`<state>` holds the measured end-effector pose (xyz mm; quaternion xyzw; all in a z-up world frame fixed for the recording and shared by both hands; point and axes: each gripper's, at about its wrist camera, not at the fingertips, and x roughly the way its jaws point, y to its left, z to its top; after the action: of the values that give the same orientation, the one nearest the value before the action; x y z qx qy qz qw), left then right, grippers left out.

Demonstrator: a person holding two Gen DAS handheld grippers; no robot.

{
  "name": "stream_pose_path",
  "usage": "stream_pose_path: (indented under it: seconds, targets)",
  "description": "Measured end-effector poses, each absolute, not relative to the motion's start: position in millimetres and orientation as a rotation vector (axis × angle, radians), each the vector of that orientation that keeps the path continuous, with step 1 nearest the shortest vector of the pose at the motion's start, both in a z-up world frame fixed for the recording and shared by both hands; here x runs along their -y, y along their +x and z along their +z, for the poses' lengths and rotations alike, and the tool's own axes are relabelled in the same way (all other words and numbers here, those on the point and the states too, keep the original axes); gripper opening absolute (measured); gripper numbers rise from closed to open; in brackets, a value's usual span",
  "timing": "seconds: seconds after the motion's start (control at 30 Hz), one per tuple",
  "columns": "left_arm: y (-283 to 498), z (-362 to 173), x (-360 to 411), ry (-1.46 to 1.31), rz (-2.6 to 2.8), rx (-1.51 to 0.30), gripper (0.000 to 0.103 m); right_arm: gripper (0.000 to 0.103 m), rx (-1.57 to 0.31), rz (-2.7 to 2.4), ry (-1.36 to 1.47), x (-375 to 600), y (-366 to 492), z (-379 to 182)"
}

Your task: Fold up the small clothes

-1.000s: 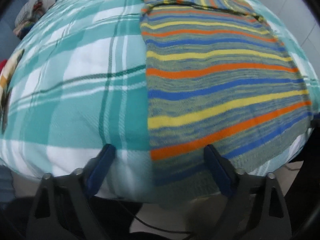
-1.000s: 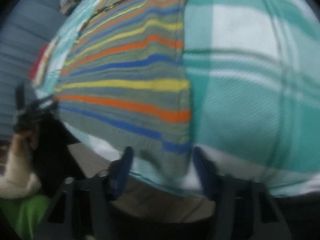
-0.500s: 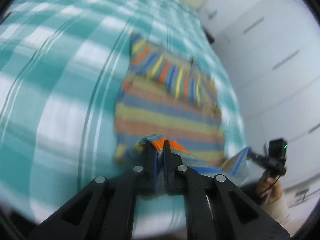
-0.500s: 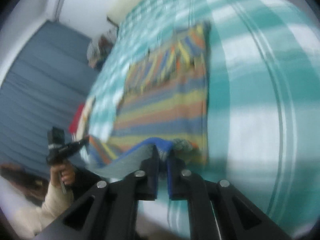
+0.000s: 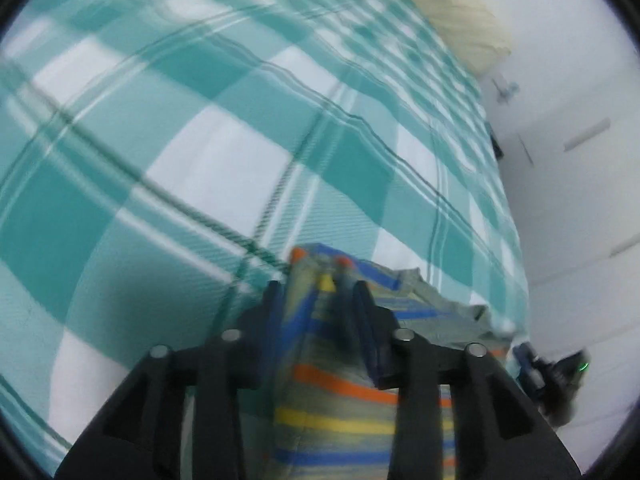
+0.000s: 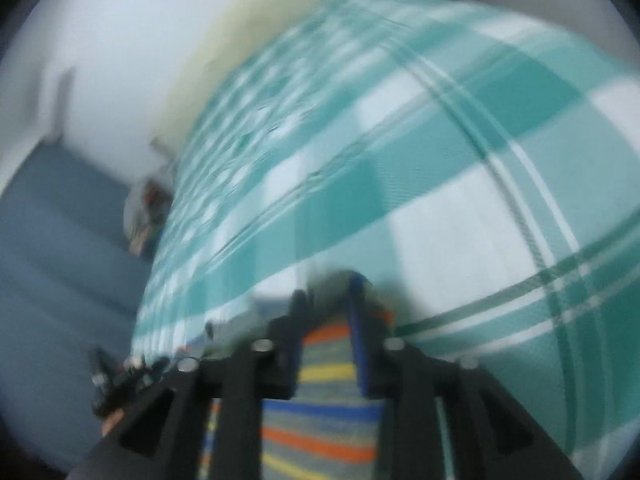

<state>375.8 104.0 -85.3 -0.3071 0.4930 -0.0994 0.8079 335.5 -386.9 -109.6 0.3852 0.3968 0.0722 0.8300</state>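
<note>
Striped garment (image 5: 352,396): knitted cloth, matt, fine ribbed texture. Bed cover (image 5: 224,168): woven plaid cloth, matt, with visible twill grain. Left claw (image 5: 320,300) and right claw (image 6: 328,300): matt black plastic arms with bright metal rivets.

Garment (image 5: 344,396) on the bedspread (image 5: 208,168); pillow (image 5: 460,8) at the bed's far end

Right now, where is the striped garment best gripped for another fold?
Probably the folded far edge of the striped garment, one corner per gripper, coming from the near side: it lies flat on the checked bedspread, and that doubled edge gives the jaws some thickness to pinch.
</note>
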Motion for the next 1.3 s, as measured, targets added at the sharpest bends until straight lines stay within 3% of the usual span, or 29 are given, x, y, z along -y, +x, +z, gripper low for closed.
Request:
stream_pose_path:
  seconds: [0.1, 0.23, 0.3, 0.37, 0.47, 0.53, 0.57, 0.6, 0.8, 0.87, 1.0, 1.3]
  targets:
    - [348, -69, -119, -0.603, -0.281, -1.018, 0.065, 0.024, -0.783, 0.188, 0.764, 399, 316, -90]
    - [297, -57, -115, -0.435, -0.396, -1.043, 0.070, 0.029, -0.982, 0.254, 0.514, 380, 277, -74]
    - [275, -64, -106, -0.369, -0.423, -1.089, 0.070, 0.046, -1.074, 0.306, 0.470, 367, 248, -81]
    - [262, -73, -95, -0.305, -0.419, -1.127, 0.070, 0.054, -1.129, 0.363, 0.470, 350, 214, -92]
    - [251, -87, -77, -0.223, -0.394, -1.144, 0.063, 0.055, -1.137, 0.372, 0.427, 328, 185, -107]
    - [249, -97, -70, -0.201, -0.394, -1.167, 0.008, 0.050, -1.113, 0.381, 0.423, 318, 181, -119]
    - [247, -98, -69, -0.185, -0.390, -1.174, 0.008, 0.016, -1.125, 0.388, 0.416, 315, 182, -124]
    - [242, -91, -72, -0.181, -0.397, -1.150, 0.007, 0.008, -1.138, 0.368, 0.404, 314, 181, -127]
    - [208, -48, -97, -0.177, -0.523, -1.090, 0.006, 0.007, -1.058, 0.440, 0.404, 336, 153, -79]
    - [200, -63, -89, -0.094, -0.553, -1.126, 0.007, 0.007, -1.086, 0.460, 0.346, 334, 148, -80]
    - [188, -99, -88, -0.059, -0.542, -1.230, 0.011, 0.008, -1.250, 0.419, 0.266, 327, 145, -132]
    - [192, -99, -94, -0.136, -0.568, -1.200, 0.018, 0.010, -1.189, 0.459, 0.270, 342, 148, -115]
